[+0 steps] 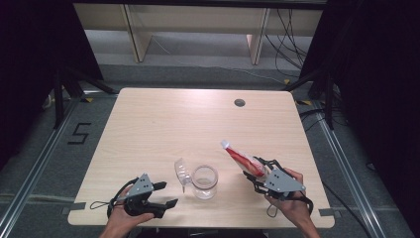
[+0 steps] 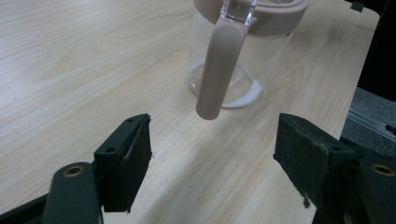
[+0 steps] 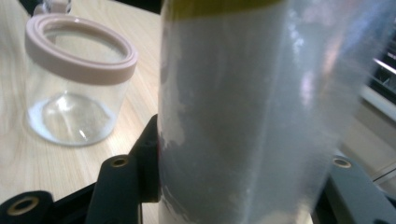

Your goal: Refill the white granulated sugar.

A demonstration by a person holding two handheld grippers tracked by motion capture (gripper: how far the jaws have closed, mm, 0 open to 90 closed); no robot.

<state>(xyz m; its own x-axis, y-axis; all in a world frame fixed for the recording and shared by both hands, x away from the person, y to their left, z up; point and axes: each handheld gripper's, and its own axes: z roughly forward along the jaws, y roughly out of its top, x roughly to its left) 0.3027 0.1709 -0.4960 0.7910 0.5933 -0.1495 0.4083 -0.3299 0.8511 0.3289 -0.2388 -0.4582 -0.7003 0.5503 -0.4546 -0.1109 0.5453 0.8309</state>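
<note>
A clear glass jar (image 1: pixel 205 181) with a pink rim stands near the table's front edge, its hinged lid (image 1: pixel 182 172) flipped open to the left. The left gripper view looks at the jar (image 2: pixel 233 70) and its pink clasp (image 2: pixel 215 70) from close by. My left gripper (image 1: pixel 166 195) is open and empty at the front left, a short way from the jar. My right gripper (image 1: pixel 253 174) is shut on a red and white pouch (image 1: pixel 240 157) that slants up and to the left, right of the jar. The pouch (image 3: pixel 243 116) fills the space between the right jaws, with the jar (image 3: pixel 77 84) to its left.
The light wooden table (image 1: pixel 163 119) has a round cable hole (image 1: pixel 239 102) at the back right. Black stands and cables lie on the floor around it. A white shelf unit stands behind the table.
</note>
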